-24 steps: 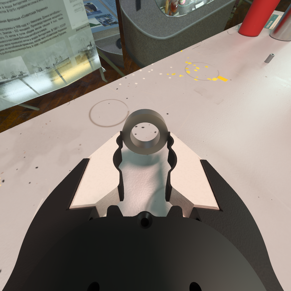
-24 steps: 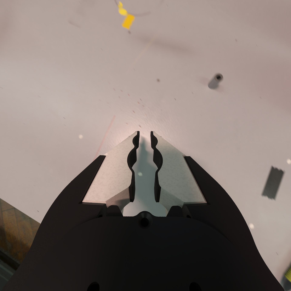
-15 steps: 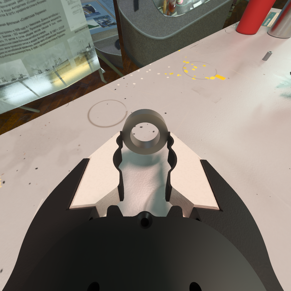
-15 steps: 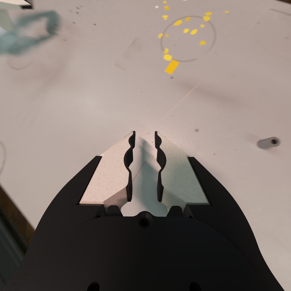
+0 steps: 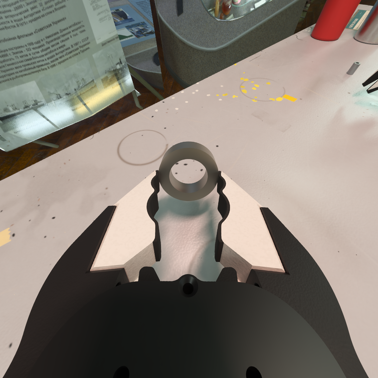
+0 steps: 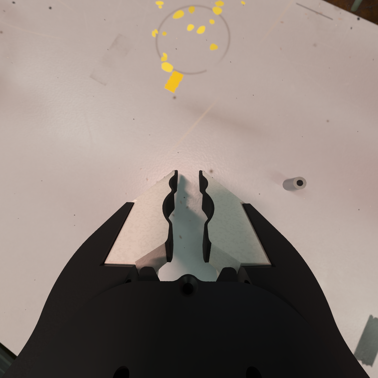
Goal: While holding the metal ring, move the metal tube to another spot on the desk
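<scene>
Left gripper [image 5: 188,177]: black wavy-edged fingers [image 5: 154,196] clamped on either side of a thick grey metal ring [image 5: 187,171], held upright at the fingertips with its bore facing the camera, lifted clear of the pale, speckled white table [image 5: 286,184] with its shadow cast just beneath. Tilted forward and downward over the table, near its far-left edge. Right gripper [image 6: 188,172]: fingers [image 6: 171,196] parted by a narrow gap, empty, touching nothing, only shadow on the table [image 6: 81,133] between them. Pointed steeply down at the surface, hovering above it. Small grey metal tube [image 6: 294,183] lying on its side on the table, off to the right of the right fingertips and apart from them, open end toward the camera; same tube [image 5: 353,68] seen far off at upper right in the left wrist view, well apart from the ring. On the table: yellow paint spatters [image 6: 192,26] around a faint ring stain, a yellow tape scrap [image 6: 173,81], a dark circular stain [image 5: 142,147] beside the held ring, a grey tape strip [image 6: 366,343] at lower right. At the far edge, a red cylinder [image 5: 331,18] standing beside a shiny metal one [image 5: 368,28]. Beyond the table: a leaning display board with text and photographs [image 5: 57,61], a grey rounded display case with glass top [image 5: 214,26], dark wooden floor.
</scene>
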Action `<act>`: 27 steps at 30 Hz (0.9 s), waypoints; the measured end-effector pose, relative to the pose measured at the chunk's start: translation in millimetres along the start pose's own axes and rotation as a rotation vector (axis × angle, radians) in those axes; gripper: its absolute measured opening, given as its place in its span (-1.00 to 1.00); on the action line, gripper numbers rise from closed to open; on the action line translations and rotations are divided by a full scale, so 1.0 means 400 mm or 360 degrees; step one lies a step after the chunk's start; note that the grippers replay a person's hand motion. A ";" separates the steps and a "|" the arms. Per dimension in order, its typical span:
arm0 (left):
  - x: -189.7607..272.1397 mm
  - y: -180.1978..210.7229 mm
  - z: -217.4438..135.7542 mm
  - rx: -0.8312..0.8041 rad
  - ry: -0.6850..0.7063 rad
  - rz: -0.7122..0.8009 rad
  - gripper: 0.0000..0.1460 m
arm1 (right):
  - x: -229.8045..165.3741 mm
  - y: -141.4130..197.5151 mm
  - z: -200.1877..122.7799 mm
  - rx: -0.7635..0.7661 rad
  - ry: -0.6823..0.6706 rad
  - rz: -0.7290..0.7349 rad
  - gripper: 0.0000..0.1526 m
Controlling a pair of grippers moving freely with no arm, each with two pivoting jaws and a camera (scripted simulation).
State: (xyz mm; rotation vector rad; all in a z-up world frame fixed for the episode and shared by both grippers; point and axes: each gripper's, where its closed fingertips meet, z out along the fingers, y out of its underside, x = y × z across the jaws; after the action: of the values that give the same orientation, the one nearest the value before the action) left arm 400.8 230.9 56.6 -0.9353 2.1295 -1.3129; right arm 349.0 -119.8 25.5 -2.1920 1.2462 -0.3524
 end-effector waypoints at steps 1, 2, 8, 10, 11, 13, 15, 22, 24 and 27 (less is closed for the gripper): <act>-0.001 0.000 0.000 -0.0001 0.0000 -0.0002 -0.22 | 0.004 0.006 0.003 -0.0013 0.0010 0.0008 -0.73; -0.001 0.000 0.001 -0.0002 0.0000 -0.0005 -0.22 | 0.008 0.014 0.006 -0.0036 0.0016 0.0018 -0.73; -0.002 0.000 0.001 -0.0004 0.0001 -0.0009 -0.22 | 0.033 0.057 -0.002 -0.0126 0.0105 -0.0011 -0.99; -0.002 0.000 0.000 0.0000 0.0001 -0.0008 -0.22 | 0.035 0.069 -0.011 -0.0135 0.0114 0.0009 -0.99; -0.001 0.000 0.000 0.0001 0.0002 -0.0008 -0.22 | 0.037 0.076 -0.015 -0.0144 0.0128 0.0023 -0.99; -0.001 -0.001 0.000 0.0001 0.0003 -0.0005 -0.22 | 0.032 0.087 -0.024 -0.0143 0.0123 0.0052 -0.99; 0.000 0.000 0.000 -0.0001 0.0004 -0.0001 -0.22 | 0.024 0.094 -0.034 -0.0133 0.0093 0.0074 -0.99; 0.000 0.000 0.001 -0.0002 0.0005 -0.0006 -0.22 | 0.106 0.100 -0.130 -0.0077 0.0244 0.0095 -0.82; 0.000 0.001 0.002 -0.0006 0.0005 -0.0004 -0.22 | 0.135 0.092 -0.143 -0.0040 0.0275 0.0140 -0.82; 0.000 0.001 0.002 -0.0007 0.0003 -0.0003 -0.22 | 0.138 0.078 -0.115 0.0004 0.0235 0.0178 -0.82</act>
State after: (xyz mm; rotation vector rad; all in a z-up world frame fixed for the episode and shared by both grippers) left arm 401.2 230.5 55.9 -0.9383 2.1340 -1.3110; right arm 333.9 -195.4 39.9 -2.1152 1.4405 -0.4767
